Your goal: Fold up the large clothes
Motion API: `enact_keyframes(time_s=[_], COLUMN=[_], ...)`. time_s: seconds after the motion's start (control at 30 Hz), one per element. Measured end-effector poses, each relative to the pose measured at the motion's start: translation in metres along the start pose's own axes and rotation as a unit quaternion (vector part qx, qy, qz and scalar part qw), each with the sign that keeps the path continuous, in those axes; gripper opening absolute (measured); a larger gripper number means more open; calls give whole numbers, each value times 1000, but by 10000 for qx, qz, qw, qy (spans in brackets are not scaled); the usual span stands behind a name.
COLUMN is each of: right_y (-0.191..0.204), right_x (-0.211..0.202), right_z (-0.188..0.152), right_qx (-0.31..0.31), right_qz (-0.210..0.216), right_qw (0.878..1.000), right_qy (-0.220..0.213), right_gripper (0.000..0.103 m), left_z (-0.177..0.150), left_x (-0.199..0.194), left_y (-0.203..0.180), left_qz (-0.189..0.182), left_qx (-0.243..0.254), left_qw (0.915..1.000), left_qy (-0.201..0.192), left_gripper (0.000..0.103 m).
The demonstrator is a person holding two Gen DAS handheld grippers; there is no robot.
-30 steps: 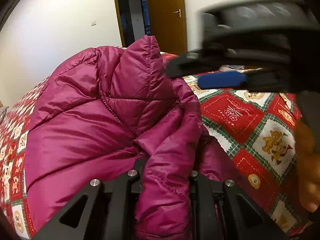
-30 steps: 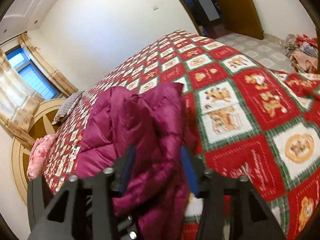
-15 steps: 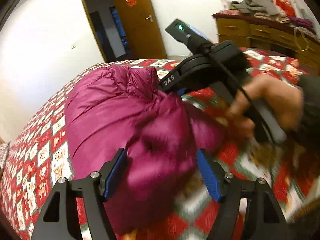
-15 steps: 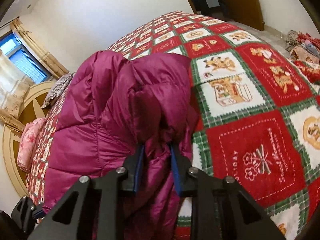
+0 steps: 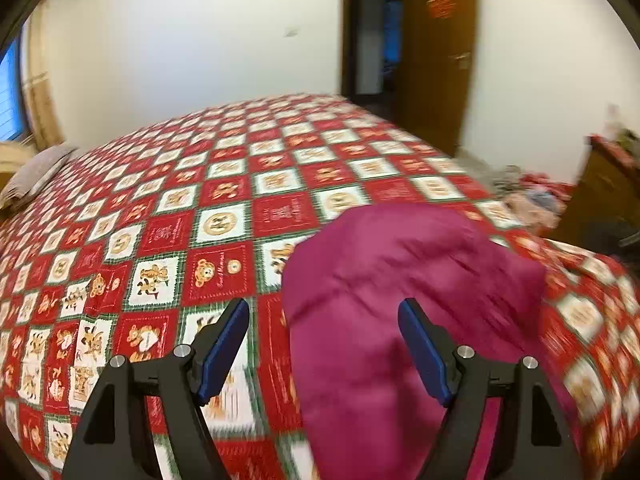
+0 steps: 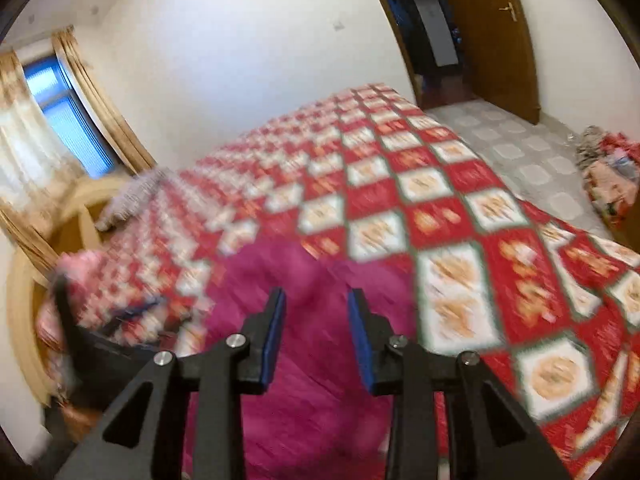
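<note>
Jaws on my left gripper (image 5: 324, 354) are spreading wide, gripping nothing; the magenta jacket (image 5: 400, 296) lies at five o'clock on the quilt (image 5: 224, 184). Right gripper (image 6: 316, 338) is opening, empty above the jacket (image 6: 312, 392) at six.

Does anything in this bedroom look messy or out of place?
Mostly the heap of clothes dumped on the tiled floor near the door. The magenta puffer jacket sits bundled on the quilt, not flat.

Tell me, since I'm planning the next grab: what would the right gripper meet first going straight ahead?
Most likely the magenta puffer jacket on the bed, just beyond the opening right gripper; blur leaves the gap unclear.
</note>
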State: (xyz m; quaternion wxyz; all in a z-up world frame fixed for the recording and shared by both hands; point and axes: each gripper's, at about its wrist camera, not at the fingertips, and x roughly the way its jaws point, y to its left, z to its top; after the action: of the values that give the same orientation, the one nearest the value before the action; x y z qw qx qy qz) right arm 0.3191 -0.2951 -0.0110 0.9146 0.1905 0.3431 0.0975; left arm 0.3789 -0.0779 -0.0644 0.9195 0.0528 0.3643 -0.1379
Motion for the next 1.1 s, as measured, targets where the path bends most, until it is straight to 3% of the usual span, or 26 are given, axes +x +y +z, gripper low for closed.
enact_keyframes(time_s=[0.13, 0.27, 0.37, 0.57, 0.63, 0.77, 1.0, 1.1], right_y=[14, -4, -21, -43, -47, -60, -66, -58], right_x=[41, 86, 97, 91, 97, 117, 129, 135], right_z=[15, -8, -29, -46, -52, -61, -62, -61], right_qx=[913, 1658, 1363, 445, 127, 118, 101, -246], right_qz=[422, -141, -834, -1592, -1818, -1718, -1678, -1852], right_qw=[9949, 9860, 9870, 9859, 9830, 9851, 9853, 9812], right_qy=[-22, -122, -158, -272, -215, 12, 291, 483], right_gripper=[36, 36, 36, 33, 39, 44, 45, 47], left_z=[-17, -29, -25, -25, -23, -14, 9, 9], left_x=[31, 32, 31, 43, 46, 54, 75, 95], left_y=[-11, -18, -21, -22, -25, -29, -46, -53], left_qz=[174, 304, 265, 263, 289, 342, 860, 1064], left_qx=[-337, -469, -467, -450, -417, -259, 379, 528], left_qw=[9985, 9979, 9980, 9979, 9978, 9979, 9950, 9924], left_qy=[396, 325, 339, 371, 418, 479, 325, 322], left_gripper=[77, 77, 77, 78, 79, 80, 84, 88])
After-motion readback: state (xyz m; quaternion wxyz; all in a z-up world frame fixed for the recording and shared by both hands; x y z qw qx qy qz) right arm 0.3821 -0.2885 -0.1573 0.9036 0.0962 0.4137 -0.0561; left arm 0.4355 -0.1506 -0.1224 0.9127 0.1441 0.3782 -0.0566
